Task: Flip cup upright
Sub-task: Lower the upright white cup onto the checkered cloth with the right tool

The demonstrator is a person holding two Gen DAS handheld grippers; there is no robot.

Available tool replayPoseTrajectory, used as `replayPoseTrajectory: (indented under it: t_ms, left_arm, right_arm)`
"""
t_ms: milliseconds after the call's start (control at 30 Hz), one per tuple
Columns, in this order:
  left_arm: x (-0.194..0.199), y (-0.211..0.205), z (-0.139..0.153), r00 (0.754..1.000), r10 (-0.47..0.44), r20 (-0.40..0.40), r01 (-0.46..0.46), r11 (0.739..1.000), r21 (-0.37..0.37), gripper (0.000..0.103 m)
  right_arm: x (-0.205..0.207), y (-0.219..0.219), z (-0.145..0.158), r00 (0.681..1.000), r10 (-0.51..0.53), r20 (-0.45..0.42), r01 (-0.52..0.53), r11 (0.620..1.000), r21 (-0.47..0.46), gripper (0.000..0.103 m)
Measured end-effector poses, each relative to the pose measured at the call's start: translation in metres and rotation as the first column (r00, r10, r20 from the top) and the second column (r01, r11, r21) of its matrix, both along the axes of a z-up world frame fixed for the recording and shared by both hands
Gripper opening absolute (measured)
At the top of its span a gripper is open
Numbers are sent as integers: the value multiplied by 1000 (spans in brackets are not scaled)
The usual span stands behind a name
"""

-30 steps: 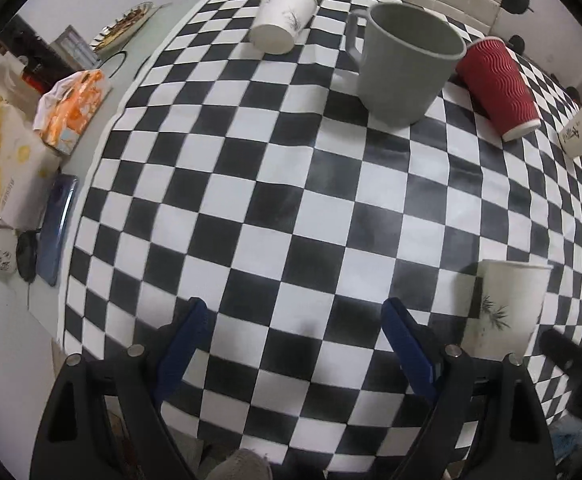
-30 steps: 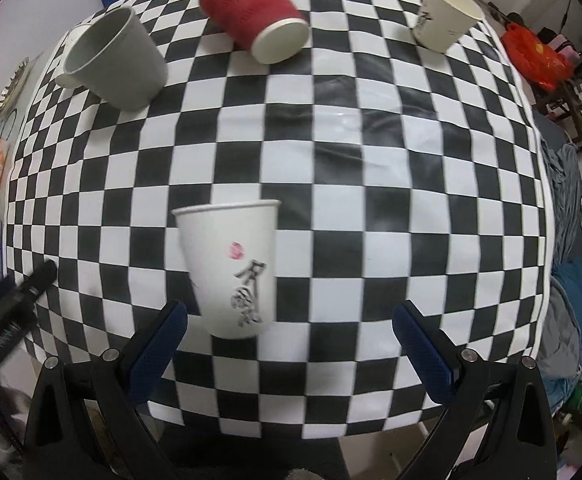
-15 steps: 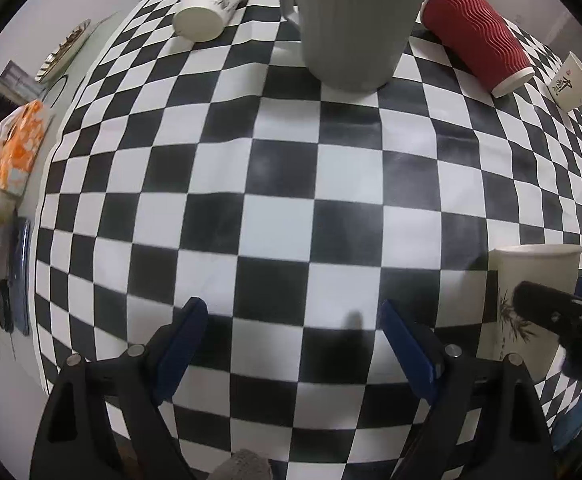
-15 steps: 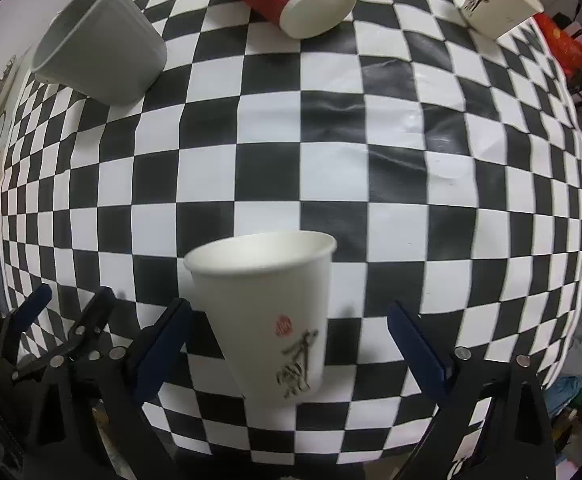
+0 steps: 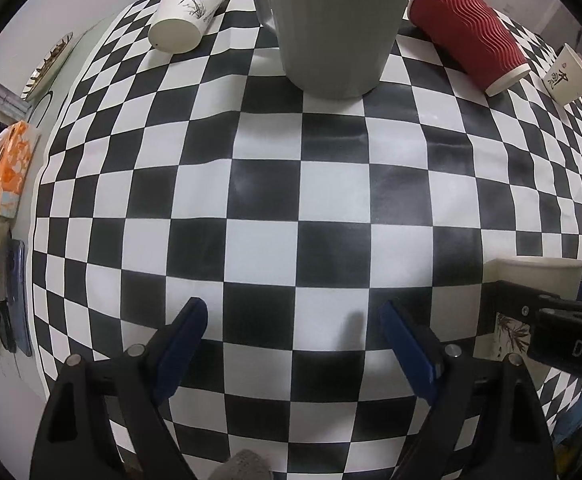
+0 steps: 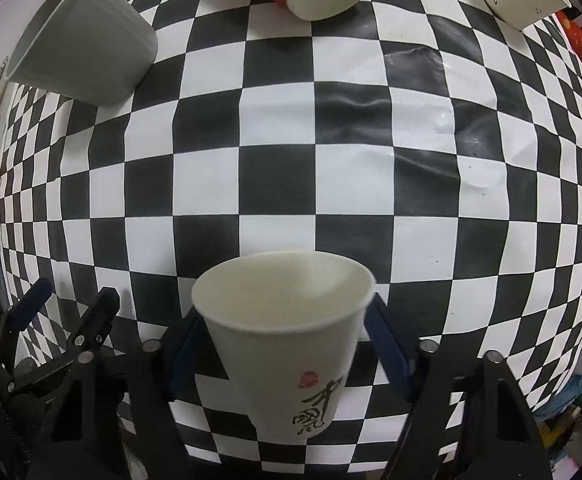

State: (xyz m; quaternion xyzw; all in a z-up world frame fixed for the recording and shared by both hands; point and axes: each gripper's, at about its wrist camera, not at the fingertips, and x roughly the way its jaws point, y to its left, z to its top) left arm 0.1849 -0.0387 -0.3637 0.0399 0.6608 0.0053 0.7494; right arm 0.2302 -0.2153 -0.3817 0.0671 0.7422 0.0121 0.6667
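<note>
The left gripper [image 5: 291, 312] hangs over the checked cloth [image 5: 291, 184] with its blue pads wide apart and nothing between them. From it, a fallen white cup [image 5: 187, 8] lies on its side at 11 o'clock, base toward us. A grey mug [image 5: 335, 28] stands upright at 12, thick-walled with a faintly fluted side. A red cup [image 5: 471, 28] lies tipped over at 1, its sleeve ribbed in waves. A far white cup [image 5: 569, 76] sits at 2, and I cannot tell how it rests.

The paper cup [image 6: 287, 344] is at the near edge, 6 o'clock from the right gripper [image 6: 287, 320] and 4 o'clock from the left. It stands mouth up, a thin tapered cone with a rolled rim and brush lettering. The right claw has closed against its flanks just under the rim. How hard it presses I cannot tell.

This cup looks upright already, so I judge the job here is holding or setting it square.

- Squeeze lightly, because the wall is thin paper and will oval or crease.
- Grip below the rolled rim, where the taper is stiffer.
- Keep the base flat on the cloth, which is glossy and rippled and may let it skate.
- Keep the left claw clear.
</note>
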Motion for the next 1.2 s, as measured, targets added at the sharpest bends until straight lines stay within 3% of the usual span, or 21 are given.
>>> replayPoseTrajectory:
  t_ms: [200,400,533,667,833,1033,1200]
  left_arm:
    - [4,-2,-6,1000,9,-30,-9,1000,-11,88]
    - [26,-5,-14,998,30,-49,-31,999,-28,88]
    - [42,-4,-16,998,41,-47,-43,998,-37,88]
    - [49,-4,-15,998,46,-42,-48,998,-36,88]
    - [45,-2,-14,998,40,-40,-41,999,-29,88]
    - [29,2,-13,999,23,-37,-24,999,-23,88]
    - [20,7,-8,1000,14,-22,-15,1000,-24,88]
  right_arm:
    - [-2,-10,12,998,-30,52,29,999,16,69]
    - [-4,-28,36,975,-117,187,106,992,66,68]
    - [3,-44,52,930,-174,324,153,984,88,67]
    - [18,-61,69,859,-197,472,180,980,81,67]
    - [19,-32,60,779,-157,608,180,983,24,67]
    - [-5,-21,57,731,-92,676,149,989,-26,68]
    - [-29,-14,56,749,-68,659,133,990,-49,69]
